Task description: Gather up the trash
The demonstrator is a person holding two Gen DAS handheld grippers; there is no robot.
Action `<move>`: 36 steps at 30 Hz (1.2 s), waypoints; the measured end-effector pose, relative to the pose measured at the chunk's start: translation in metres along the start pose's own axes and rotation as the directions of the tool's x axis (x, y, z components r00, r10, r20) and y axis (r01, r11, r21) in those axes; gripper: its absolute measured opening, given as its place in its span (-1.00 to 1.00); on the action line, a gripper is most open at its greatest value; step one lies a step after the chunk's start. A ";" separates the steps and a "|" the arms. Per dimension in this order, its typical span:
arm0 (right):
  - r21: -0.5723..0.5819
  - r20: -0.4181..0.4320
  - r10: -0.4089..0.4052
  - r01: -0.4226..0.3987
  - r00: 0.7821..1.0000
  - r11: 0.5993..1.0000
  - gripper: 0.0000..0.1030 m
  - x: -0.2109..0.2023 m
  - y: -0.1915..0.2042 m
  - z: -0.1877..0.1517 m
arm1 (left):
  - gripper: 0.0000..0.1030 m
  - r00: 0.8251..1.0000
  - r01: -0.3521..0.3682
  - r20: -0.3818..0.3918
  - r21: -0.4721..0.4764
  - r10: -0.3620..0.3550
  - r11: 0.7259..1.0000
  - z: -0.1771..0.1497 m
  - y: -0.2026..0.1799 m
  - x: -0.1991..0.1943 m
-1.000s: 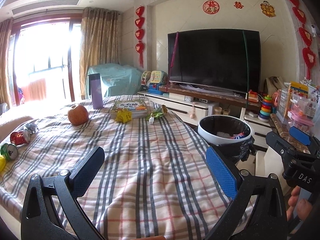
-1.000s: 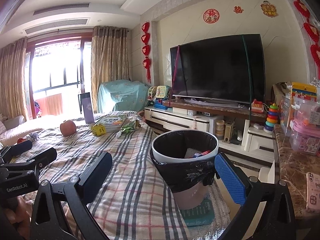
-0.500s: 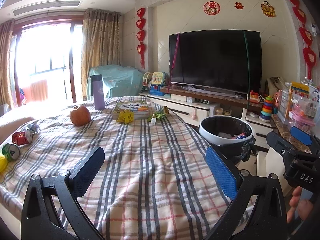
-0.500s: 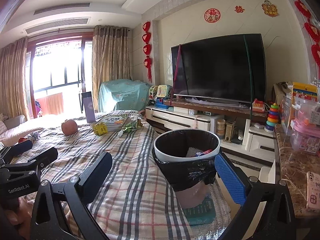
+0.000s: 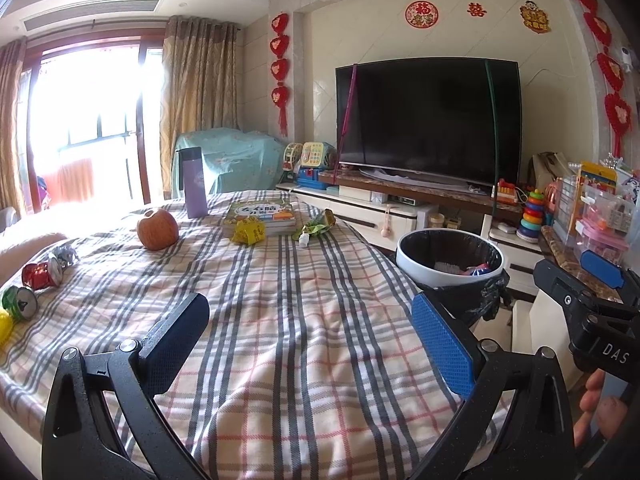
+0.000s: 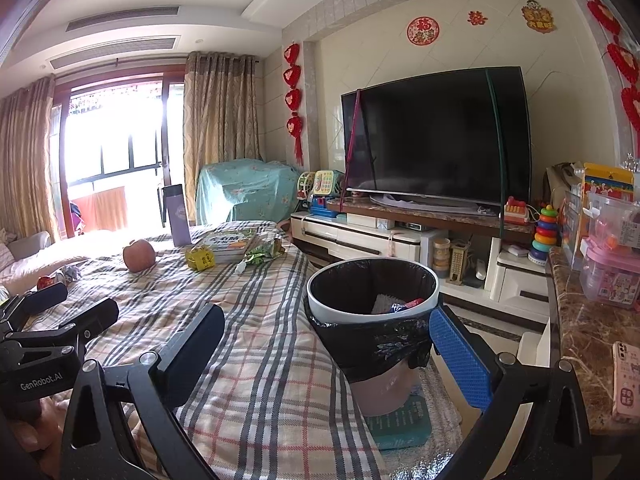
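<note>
Left wrist view: your left gripper (image 5: 310,338) hangs over the near edge of the checked blanket-covered table (image 5: 280,320), fingers spread wide, nothing between them. At the table's left edge lie a crushed green can (image 5: 19,303) and a crushed red can (image 5: 39,274), side by side. Further on, a red apple (image 5: 157,228); beyond it a crumpled yellow wrapper (image 5: 249,234) touching a stack of picture books (image 5: 262,214), with a green snack wrapper (image 5: 318,227) just beside them near the far right edge. A tall purple bottle (image 5: 195,188) stands upright at the far edge.

Over to your right gripper (image 6: 328,344): fingers likewise wide apart, empty, framing the round white bin with a black liner (image 6: 372,308), which stands just off the table's right edge with scraps already inside.
</note>
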State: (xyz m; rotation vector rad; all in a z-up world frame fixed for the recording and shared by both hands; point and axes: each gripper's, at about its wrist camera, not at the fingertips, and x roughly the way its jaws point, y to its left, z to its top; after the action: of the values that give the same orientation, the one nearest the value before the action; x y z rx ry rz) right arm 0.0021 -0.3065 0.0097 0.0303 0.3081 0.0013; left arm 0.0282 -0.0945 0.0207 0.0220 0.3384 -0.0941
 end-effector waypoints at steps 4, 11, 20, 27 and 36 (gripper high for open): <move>0.000 -0.003 0.001 -0.001 1.000 1.000 1.00 -0.001 0.001 0.000 | 1.00 1.000 -0.001 0.000 0.001 0.001 1.000 0.000 0.000 0.000; 0.001 -0.004 0.001 -0.001 1.000 1.000 1.00 -0.001 0.001 0.000 | 1.00 1.000 0.002 -0.002 0.000 -0.002 1.000 0.000 0.000 0.000; 0.002 -0.007 -0.001 0.001 1.000 1.000 1.00 -0.001 0.000 0.000 | 1.00 1.000 0.003 -0.005 0.003 -0.003 1.000 0.000 0.001 0.001; 0.004 -0.008 0.000 0.000 1.000 1.000 1.00 0.000 -0.001 0.000 | 1.00 1.000 0.005 -0.004 0.003 -0.005 1.000 0.000 0.001 0.002; 0.007 -0.010 0.000 0.000 1.000 1.000 1.00 0.000 -0.001 0.000 | 1.00 1.000 0.002 -0.010 0.008 -0.002 1.000 -0.001 0.002 0.005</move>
State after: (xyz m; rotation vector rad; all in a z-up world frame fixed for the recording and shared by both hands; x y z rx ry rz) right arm 0.0019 -0.3071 0.0092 0.0373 0.3181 0.0001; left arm 0.0327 -0.0930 0.0186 0.0295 0.3484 -0.0976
